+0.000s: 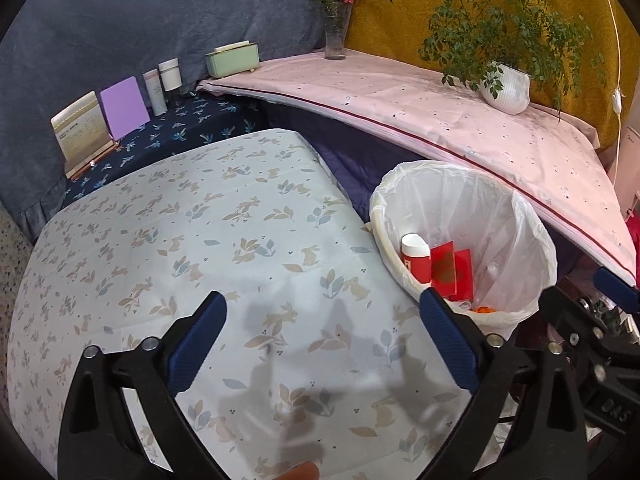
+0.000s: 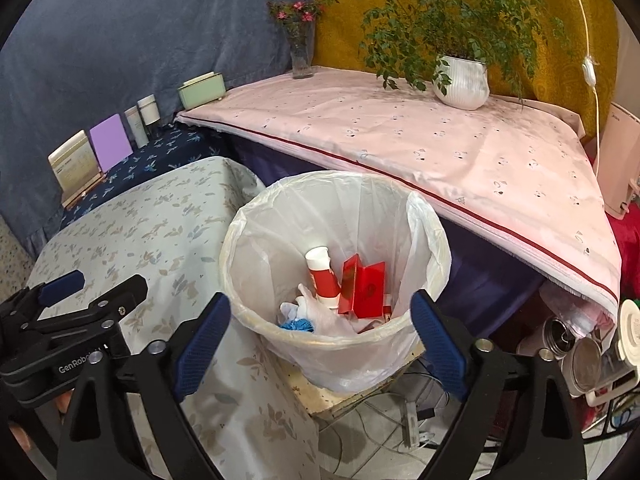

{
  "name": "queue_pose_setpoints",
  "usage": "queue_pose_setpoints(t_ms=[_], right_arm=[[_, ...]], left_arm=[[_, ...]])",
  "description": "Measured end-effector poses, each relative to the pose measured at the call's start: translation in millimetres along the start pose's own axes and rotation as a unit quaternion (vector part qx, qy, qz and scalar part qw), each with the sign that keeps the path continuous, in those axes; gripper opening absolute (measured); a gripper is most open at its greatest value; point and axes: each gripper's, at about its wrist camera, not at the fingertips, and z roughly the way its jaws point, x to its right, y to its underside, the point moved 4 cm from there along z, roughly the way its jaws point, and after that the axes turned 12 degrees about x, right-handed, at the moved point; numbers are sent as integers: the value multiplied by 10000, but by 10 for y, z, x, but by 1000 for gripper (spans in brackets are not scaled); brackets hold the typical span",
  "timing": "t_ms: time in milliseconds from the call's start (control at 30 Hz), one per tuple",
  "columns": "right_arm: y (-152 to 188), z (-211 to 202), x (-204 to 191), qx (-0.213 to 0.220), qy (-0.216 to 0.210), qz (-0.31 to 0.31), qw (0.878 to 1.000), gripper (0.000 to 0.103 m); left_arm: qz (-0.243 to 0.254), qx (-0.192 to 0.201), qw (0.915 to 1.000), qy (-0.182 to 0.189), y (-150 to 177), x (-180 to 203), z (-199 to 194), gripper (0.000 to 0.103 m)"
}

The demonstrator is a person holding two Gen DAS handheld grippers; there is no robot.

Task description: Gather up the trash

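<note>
Trash (image 2: 344, 292) lying at the bottom of the lined bin (image 2: 240, 248), beside the rabbit-print table (image 1: 180, 240) and below the edge of the pink-covered table (image 2: 400, 140). Among it: a red-and-white tube (image 2: 322, 276) leaning upright, folded red card packets (image 2: 364, 288), a crumpled clear wrapper (image 2: 316, 312), a scrap of something blue (image 2: 298, 325). In the left view, a bit of orange at the near edge too small to name.

Left gripper (image 1: 322, 340) hovering over the rabbit-print cloth, fingers wide apart, nothing between them. Right gripper (image 2: 320, 340) poised above the near rim of the bin, fingers likewise spread and empty. No loose litter visible on either tabletop, so probably near the end of collecting, or about to deal with the bag itself.

Judging by looks: all of it light. Card packets thin and stiff along the fold, best pinched by an edge. Tube rigid and round, likely to roll or slip, best gripped across the body. Wrapper and liner soft, slick, easily torn; liner best taken where it bunches over the rim, gathered rather than tugged. Bin seemingly perched on a small stand, so likely to tip under a sideways pull.
</note>
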Motion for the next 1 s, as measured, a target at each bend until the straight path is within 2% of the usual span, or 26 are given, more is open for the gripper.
queue_pose_setpoints(t_ms=[367, 1000], right_arm=[[156, -84, -8, 1, 195, -243, 9995, 96], [259, -49, -63, -114, 223, -308, 9992, 96]], left_arm=[[-91, -195, 9998, -15, 191, 8, -18, 95], [-275, -362, 9989, -100, 310, -86, 21, 95]])
